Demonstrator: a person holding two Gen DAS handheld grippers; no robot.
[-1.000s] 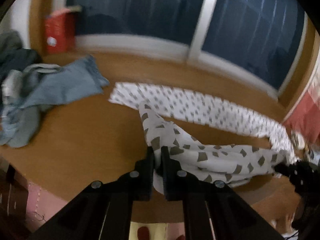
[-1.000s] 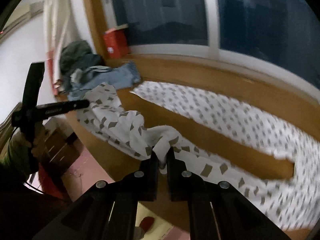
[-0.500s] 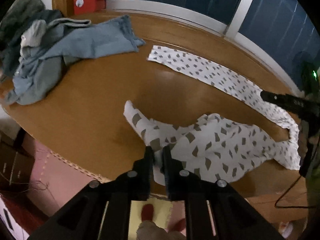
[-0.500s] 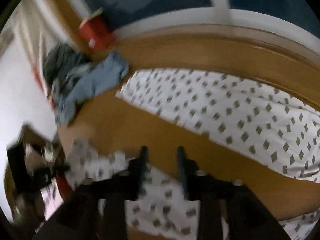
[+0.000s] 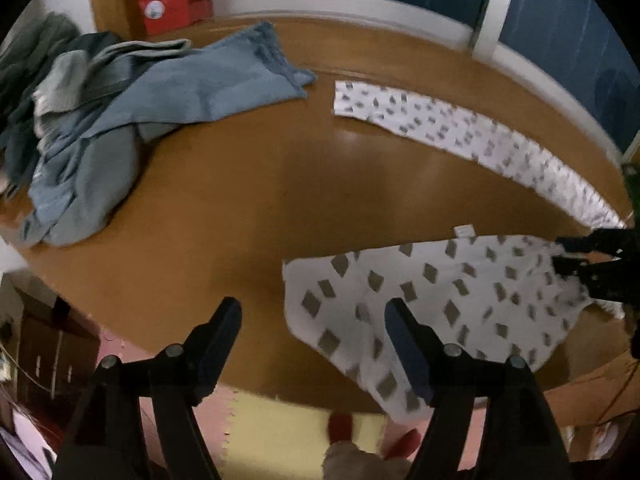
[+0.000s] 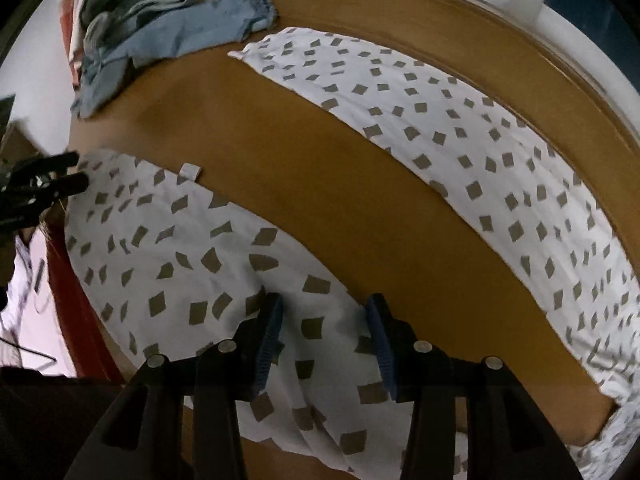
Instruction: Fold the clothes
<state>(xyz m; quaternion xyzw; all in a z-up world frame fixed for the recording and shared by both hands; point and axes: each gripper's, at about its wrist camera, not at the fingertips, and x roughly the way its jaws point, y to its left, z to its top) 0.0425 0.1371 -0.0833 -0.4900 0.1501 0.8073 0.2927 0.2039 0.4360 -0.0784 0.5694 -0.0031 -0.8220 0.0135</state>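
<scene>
Patterned garment lies spread along the table's near edge, part overhanging, both the left gripper and right gripper released above it; regrasping at matching corners should keep the fold square

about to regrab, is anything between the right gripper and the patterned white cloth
Nothing visible. The right gripper hangs open directly over the patterned white cloth, with no object between its fingers and the fabric. The blue clothes pile lies away at the table's far corner.
</scene>
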